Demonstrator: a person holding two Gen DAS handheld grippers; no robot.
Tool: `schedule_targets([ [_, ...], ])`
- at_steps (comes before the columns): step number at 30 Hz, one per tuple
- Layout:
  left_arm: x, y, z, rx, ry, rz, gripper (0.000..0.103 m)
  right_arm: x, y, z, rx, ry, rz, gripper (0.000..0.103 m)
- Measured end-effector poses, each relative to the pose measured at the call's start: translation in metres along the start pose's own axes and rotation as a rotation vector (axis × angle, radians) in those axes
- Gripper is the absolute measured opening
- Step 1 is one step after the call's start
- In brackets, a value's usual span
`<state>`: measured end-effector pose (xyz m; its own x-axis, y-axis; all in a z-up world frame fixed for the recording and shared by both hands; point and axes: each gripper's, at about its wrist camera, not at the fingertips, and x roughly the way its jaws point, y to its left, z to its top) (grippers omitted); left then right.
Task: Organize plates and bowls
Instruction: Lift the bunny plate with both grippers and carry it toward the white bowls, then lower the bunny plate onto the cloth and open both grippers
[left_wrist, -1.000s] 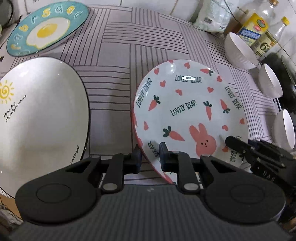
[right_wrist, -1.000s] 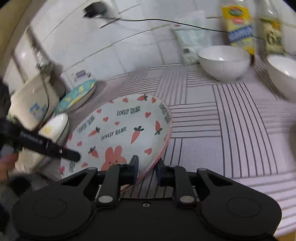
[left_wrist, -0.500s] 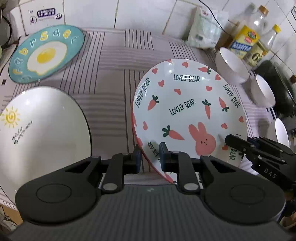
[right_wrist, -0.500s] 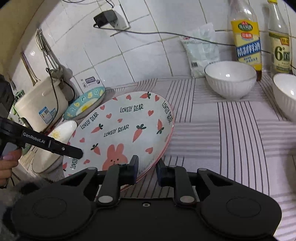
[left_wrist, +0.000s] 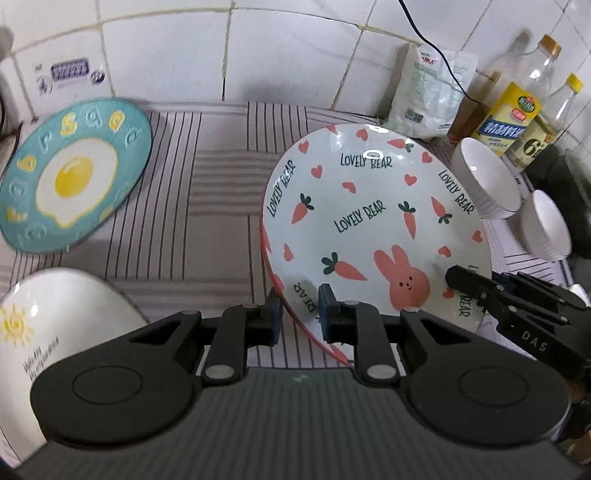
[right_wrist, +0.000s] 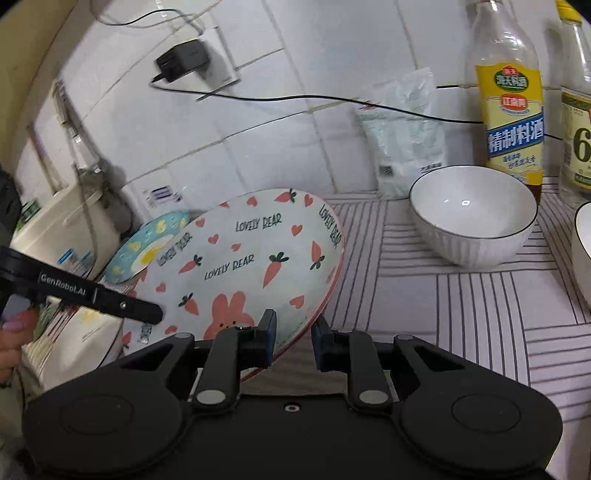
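Note:
The carrot-and-bunny "Lovely Bear" plate (left_wrist: 373, 225) hangs tilted above the striped mat, held from two sides. My left gripper (left_wrist: 298, 314) is shut on its near left rim. My right gripper (right_wrist: 292, 336) is shut on the opposite rim of the same plate (right_wrist: 251, 262); its black finger reaches in from the right of the left wrist view. A teal fried-egg plate (left_wrist: 70, 177) lies at the back left. A white sun plate (left_wrist: 55, 321) lies at the near left. Two white bowls (left_wrist: 487, 181) (left_wrist: 546, 225) stand at the right.
Sauce bottles (right_wrist: 511, 96) and a white packet (right_wrist: 406, 136) stand against the tiled wall behind the bowls. A cable runs from a wall charger (right_wrist: 183, 61). A white appliance (right_wrist: 62, 229) stands at the far left. A person's hand (right_wrist: 11, 343) holds the left gripper.
Both grippers have carried the bunny plate farther back toward the wall and a little up. The sun plate has slid lower in the left wrist view, and the tiled wall has come into sight.

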<state>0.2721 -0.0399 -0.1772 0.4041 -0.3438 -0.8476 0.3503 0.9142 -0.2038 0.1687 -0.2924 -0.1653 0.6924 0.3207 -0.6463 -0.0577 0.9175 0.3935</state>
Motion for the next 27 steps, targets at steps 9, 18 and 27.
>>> schedule_targets([
  [9,0.027,0.005,0.016,0.003,0.003,-0.003,0.018,0.033,-0.013,0.006,0.028,0.015,-0.054,0.026],
  [18,0.045,0.006,0.022,-0.037,0.061,0.003,0.022,0.044,-0.015,0.005,0.049,0.002,-0.078,0.028],
  [27,0.028,-0.002,0.017,-0.011,0.059,0.110,0.056,0.037,0.009,0.009,0.021,0.063,-0.147,0.058],
])
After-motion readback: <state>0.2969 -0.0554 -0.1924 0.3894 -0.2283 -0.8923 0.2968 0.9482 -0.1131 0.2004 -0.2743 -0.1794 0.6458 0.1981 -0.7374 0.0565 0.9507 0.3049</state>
